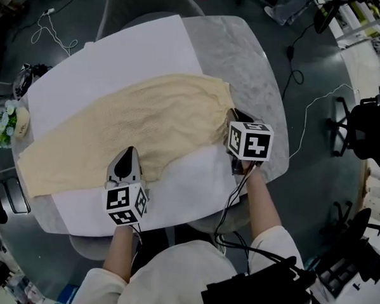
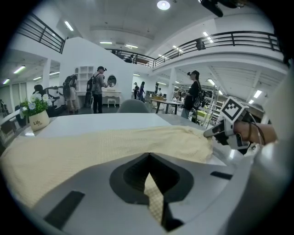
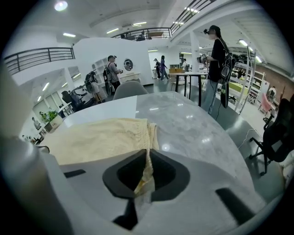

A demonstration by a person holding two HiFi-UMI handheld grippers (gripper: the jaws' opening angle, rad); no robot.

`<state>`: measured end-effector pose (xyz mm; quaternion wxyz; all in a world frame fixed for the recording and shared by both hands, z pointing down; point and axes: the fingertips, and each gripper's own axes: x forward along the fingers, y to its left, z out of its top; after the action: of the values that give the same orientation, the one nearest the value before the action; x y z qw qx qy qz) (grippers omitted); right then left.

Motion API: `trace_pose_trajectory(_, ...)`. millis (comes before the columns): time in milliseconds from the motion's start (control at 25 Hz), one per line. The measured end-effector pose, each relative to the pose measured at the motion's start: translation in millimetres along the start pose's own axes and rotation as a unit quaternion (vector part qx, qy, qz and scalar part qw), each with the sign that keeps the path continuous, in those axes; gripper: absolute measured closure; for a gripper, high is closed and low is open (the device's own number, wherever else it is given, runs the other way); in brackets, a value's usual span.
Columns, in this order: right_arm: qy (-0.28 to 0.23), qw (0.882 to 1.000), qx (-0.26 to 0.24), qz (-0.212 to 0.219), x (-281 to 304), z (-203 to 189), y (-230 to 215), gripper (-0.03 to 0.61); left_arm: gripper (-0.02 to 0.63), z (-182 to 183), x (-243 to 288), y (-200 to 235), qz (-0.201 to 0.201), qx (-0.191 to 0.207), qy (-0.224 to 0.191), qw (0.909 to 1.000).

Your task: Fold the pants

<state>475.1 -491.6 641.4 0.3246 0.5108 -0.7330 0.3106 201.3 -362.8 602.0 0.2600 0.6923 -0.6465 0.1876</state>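
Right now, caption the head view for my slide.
Left gripper and right gripper pinch the near edge of cream pants on a table.

I see pants (image 1: pixel 134 126) in pale butter yellow, with a fine waffle-like weave all over. Under them is a plain white sheet (image 1: pixel 119 55), on a table (image 1: pixel 252 62) of light grey marble with faint cloudy veining. The left gripper (image 1: pixel 129 152) and right gripper (image 1: pixel 234 113) are matte grey with black recesses. Their cubes (image 1: pixel 249 140) are white with bold black square markers. A white pot (image 1: pixel 20 121) holds green leaves and white flowers. The floor (image 1: pixel 318 123) is dark grey-green. The person's sleeves (image 1: pixel 277 242) are off-white.
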Motion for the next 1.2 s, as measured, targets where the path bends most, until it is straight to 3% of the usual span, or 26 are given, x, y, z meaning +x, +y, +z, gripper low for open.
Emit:
trace_pose_trajectory(240,-0.022,0.999,-0.028,-0.007,-28.0,21.3,26.7,0.563,0.609,-0.9,-30.5,21.4,0.011,-0.010,-0.001,0.9999)
trace_pose_trajectory(600,-0.053,0.994,-0.099,0.006,-71.5,53.5,107.1,0.565,0.609,7.2,-93.0,70.2,0.036,-0.031,-0.026,0.9985)
trace_pose_trajectory(920,-0.063,0.984,-0.164,0.030,-88.1,73.0,203.5,0.565,0.609,20.1,-148.5,134.5,0.066,-0.058,-0.061,0.9942)
trace_pose_trajectory(1200,-0.066,0.972,-0.212,0.071,-101.5,78.7,293.9,0.565,0.609,7.4,-198.4,191.0,0.103,-0.094,-0.065,0.9881)
